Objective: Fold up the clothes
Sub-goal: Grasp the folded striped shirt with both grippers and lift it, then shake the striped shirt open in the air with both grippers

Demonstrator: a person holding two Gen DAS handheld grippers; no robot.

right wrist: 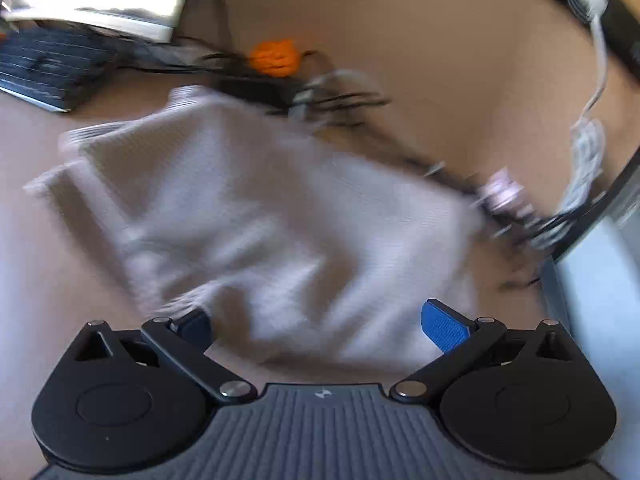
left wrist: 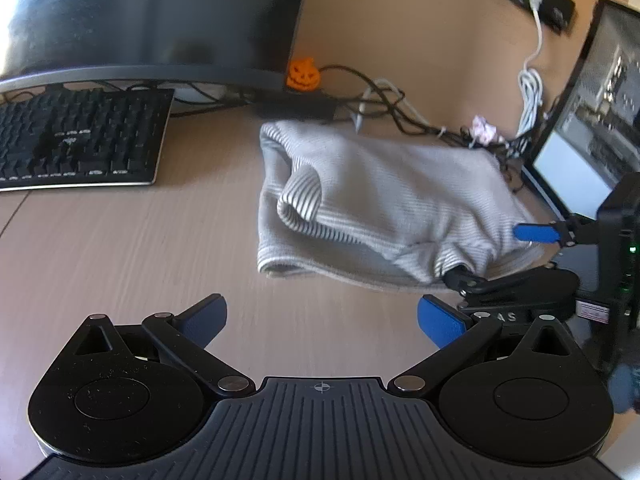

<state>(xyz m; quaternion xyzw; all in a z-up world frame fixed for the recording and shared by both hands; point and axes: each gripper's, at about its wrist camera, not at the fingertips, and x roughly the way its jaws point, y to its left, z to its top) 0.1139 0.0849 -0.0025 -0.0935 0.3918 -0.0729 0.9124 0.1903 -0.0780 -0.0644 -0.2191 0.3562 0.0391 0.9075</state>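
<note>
1. The grey knit garment [left wrist: 384,196] lies folded in a rough rectangle on a pale wood-grain desk [left wrist: 120,248], towards the right side, with a striped ribbed cuff [left wrist: 302,196] turned up on top near its left edge.
2. Behind the garment runs a tangle of dark cables [left wrist: 384,108], and an orange pumpkin figure [left wrist: 303,74] sits at the foot of a tan wall [left wrist: 420,32].
3. A black keyboard [left wrist: 76,140] rests at the left of the desk under a dark monitor [left wrist: 152,12]; a second screen [left wrist: 592,120] stands at the right, and a white cord [left wrist: 530,92] hangs from a wall socket.
4. The left gripper [left wrist: 320,322] hangs over bare desk just in front of the garment, blue pads spread wide, holding and touching nothing.
5. The right gripper [left wrist: 500,252] comes in from the right at the garment's near right corner, jaws wide apart; one blue pad [left wrist: 536,233] lies against the cloth on top and the lower finger is tucked under the bunched edge.
6. The right wrist view is motion-blurred, yet it shows that gripper's pads spread wide with cloth lying between them.
</note>
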